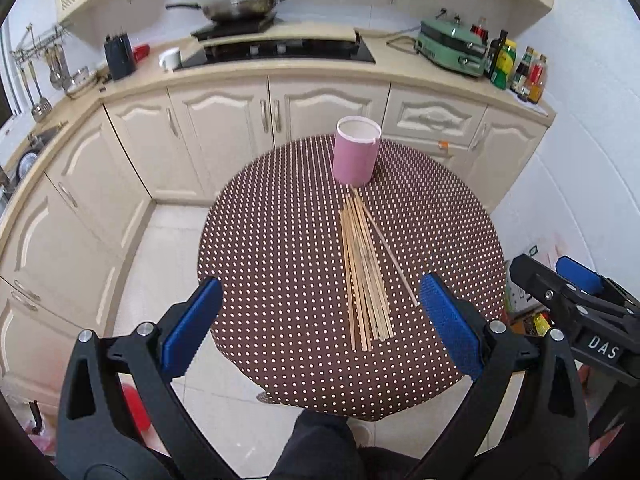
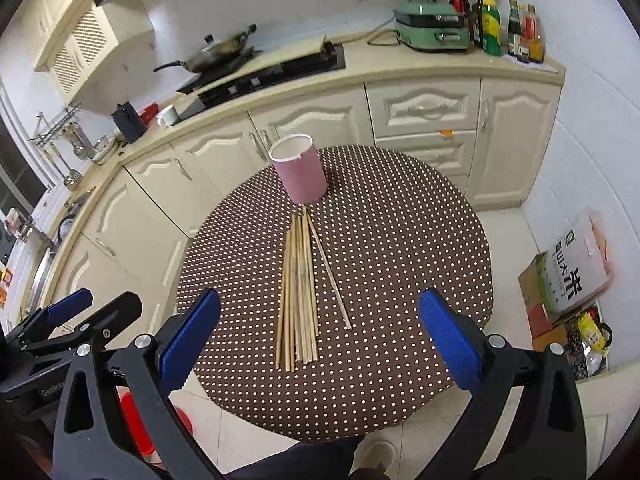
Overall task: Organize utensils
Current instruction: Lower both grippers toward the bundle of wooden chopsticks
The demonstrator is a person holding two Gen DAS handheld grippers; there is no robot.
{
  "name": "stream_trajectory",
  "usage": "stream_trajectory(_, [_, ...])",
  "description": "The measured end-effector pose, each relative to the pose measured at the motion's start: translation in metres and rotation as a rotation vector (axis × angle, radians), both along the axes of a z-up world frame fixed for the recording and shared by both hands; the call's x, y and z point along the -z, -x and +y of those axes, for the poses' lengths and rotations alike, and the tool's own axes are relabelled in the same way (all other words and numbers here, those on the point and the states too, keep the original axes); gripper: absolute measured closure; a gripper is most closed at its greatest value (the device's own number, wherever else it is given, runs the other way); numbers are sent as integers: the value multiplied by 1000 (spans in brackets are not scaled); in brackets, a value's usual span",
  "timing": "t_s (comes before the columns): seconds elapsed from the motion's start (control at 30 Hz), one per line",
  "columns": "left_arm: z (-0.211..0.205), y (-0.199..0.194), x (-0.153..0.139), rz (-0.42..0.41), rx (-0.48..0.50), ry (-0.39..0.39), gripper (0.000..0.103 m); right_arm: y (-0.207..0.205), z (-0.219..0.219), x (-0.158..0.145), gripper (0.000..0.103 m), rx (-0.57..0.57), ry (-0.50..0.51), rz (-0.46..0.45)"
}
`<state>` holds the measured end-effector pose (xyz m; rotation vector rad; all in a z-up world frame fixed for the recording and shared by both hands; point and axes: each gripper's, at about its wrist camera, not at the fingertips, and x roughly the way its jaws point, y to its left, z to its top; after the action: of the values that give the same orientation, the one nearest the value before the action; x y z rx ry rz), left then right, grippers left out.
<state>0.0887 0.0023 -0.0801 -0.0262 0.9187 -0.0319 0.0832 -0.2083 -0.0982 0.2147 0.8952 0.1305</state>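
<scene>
Several wooden chopsticks (image 1: 362, 272) lie in a loose bundle on the round brown polka-dot table (image 1: 280, 240), pointing toward a pink cylindrical holder (image 1: 356, 151) that stands upright and looks empty at the far side. One chopstick (image 1: 390, 254) lies apart on the right. The right wrist view shows the same chopsticks (image 2: 298, 292), holder (image 2: 300, 174) and table (image 2: 400, 240). My left gripper (image 1: 320, 328) is open and empty above the table's near edge. My right gripper (image 2: 318, 332) is open and empty, beside the left one; it also shows in the left wrist view (image 1: 572, 280).
Cream kitchen cabinets (image 1: 224, 120) and a counter with a stove, a wok (image 1: 240, 6), a green appliance (image 1: 450, 46) and bottles curve behind the table. A cardboard box (image 2: 568, 276) stands on the floor at the right. A red object (image 2: 136, 420) lies on the floor near me.
</scene>
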Motion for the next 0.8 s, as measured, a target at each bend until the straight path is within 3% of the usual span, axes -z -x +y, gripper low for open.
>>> stream_trajectory(0.2, [4, -27, 31, 92, 7, 48, 6, -30, 5, 29, 7, -17, 9, 65])
stream_trajectory(0.37, [11, -54, 65, 167, -10, 99, 6, -59, 13, 57, 7, -47, 97, 109])
stream_trajectory(0.7, [19, -103, 121, 251, -22, 159, 8, -111, 29, 107, 8, -156, 164, 135])
stream_trajectory(0.77, [21, -115, 132, 258, -20, 168, 9, -121, 34, 118, 12, -166, 174, 151])
stream_trajectory(0.8, [21, -120, 137, 264, -14, 172, 11, -125, 37, 123, 20, -176, 181, 158])
